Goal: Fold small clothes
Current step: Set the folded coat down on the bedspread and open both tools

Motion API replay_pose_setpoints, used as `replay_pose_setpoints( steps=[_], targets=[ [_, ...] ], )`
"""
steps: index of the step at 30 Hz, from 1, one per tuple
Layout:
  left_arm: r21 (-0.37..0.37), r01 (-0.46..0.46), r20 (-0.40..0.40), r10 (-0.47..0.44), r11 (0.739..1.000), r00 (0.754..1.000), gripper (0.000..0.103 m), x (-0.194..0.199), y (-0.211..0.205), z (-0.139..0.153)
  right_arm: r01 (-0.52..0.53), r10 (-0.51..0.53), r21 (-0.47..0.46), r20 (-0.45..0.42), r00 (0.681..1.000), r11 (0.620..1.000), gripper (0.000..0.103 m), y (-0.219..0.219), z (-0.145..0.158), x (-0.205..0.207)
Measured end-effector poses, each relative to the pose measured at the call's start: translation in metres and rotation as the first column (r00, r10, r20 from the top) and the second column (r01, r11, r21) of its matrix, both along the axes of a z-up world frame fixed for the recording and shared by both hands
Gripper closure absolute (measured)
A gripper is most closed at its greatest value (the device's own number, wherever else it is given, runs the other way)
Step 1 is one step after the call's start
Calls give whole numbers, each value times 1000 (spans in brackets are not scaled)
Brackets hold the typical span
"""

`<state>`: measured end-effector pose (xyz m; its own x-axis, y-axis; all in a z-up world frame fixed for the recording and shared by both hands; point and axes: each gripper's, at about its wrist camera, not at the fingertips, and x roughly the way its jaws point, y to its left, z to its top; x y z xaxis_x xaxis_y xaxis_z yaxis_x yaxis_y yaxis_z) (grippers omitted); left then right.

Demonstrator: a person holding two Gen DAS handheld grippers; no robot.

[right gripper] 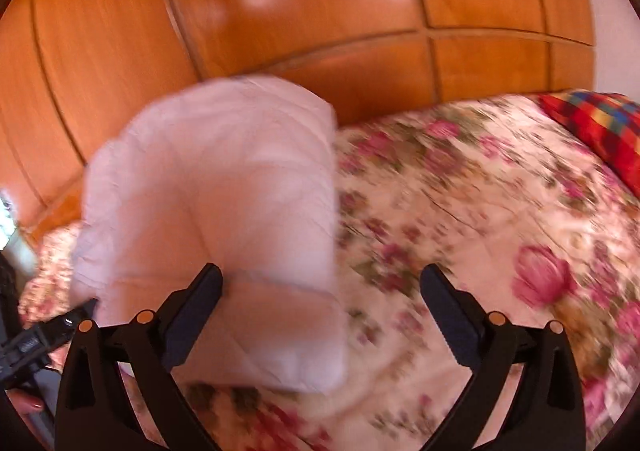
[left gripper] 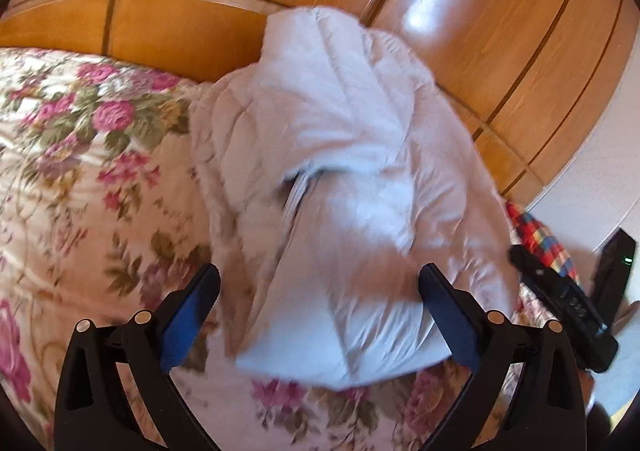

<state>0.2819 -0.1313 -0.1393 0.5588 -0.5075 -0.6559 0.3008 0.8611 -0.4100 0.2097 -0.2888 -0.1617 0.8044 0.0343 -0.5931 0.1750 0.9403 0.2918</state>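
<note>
A pale white quilted garment (left gripper: 332, 179) lies bunched and folded over on the flowered bedspread (left gripper: 80, 179), close to the wooden wardrobe. My left gripper (left gripper: 320, 291) stands open just above the garment's near end, its blue pads apart and pressing on nothing. In the right wrist view the same garment (right gripper: 216, 211) fills the left half, blurred. My right gripper (right gripper: 322, 291) is open too, with the garment's right edge lying under and between its fingers and the left finger (right gripper: 196, 303) over the cloth. The other gripper's black body (left gripper: 560, 299) shows at the right edge of the left view.
Glossy orange wooden wardrobe doors (right gripper: 320, 11) rise right behind the bed. A red, blue and yellow checked cloth (right gripper: 600, 127) lies at the bed's far right. The flowered bedspread (right gripper: 480, 211) stretches bare to the right of the garment. A fingertip (right gripper: 28, 407) shows at the lower left.
</note>
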Motion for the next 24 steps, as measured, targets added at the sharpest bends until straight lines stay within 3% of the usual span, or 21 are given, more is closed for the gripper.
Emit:
replay_pose_setpoints(
  steps=[4, 7, 11, 15, 18, 24],
  targets=[
    [9, 17, -72, -16, 1000, 997, 3, 10, 39, -7, -11, 10, -8, -94, 996, 1000, 3, 4, -27, 8],
    [3, 21, -90, -21, 1000, 996, 3, 8, 50, -17, -3, 3, 2, -87, 996, 1000, 3, 2, -24, 5],
    [45, 2, -54, 1, 999, 999, 3, -10, 49, -7, 2, -2, -1, -53, 999, 1000, 2, 3, -13, -10],
    [139, -26, 16, 24, 990, 1000, 3, -35, 47, 8, -22, 22, 17, -4, 1000, 1000, 2, 9, 4, -36],
    [230, -54, 104, 31, 972, 994, 3, -62, 45, 20, -69, 69, -21, -2, 998, 997, 2, 21, 16, -55],
    [377, -154, 232, 67, 913, 970, 3, -104, 40, 38, -88, 101, -207, 53, 993, 975, 2, 45, 39, -93]
  ],
)
